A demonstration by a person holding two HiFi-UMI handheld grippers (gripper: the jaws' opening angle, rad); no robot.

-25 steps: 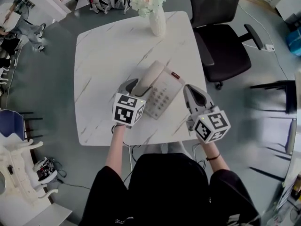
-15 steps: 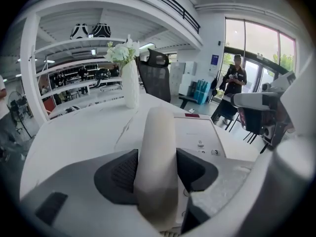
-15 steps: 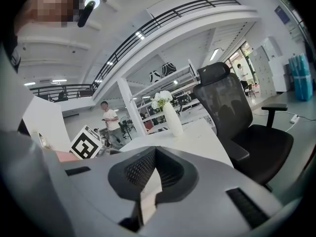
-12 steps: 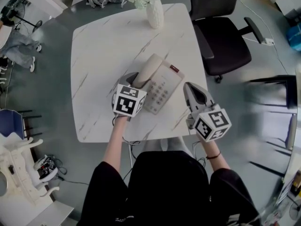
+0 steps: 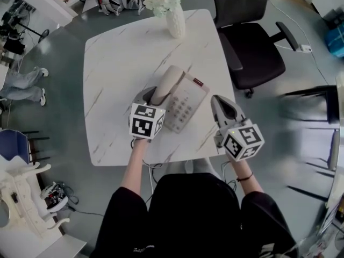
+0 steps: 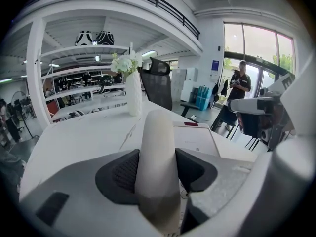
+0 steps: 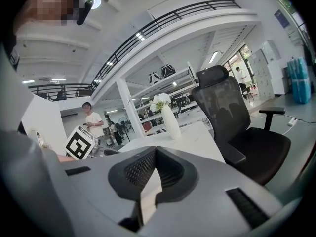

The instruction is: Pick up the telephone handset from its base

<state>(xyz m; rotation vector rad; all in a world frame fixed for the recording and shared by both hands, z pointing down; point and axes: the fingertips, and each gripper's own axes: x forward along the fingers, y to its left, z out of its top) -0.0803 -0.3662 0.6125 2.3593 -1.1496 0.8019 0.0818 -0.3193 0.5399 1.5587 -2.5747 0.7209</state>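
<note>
Head view: the handset (image 5: pixel 167 81) lies on its base (image 5: pixel 189 104) mid-frame on the tabletop (image 5: pixel 118 58). The left hand-held gripper (image 5: pixel 153 94) is at its lower end, and the right hand-held gripper (image 5: pixel 217 101) sits off to the right.

Left gripper view: the jaws have just been closing and grasp the handset at centre frame.

Right gripper view: the jaws are clenched, with nothing between them.
</note>
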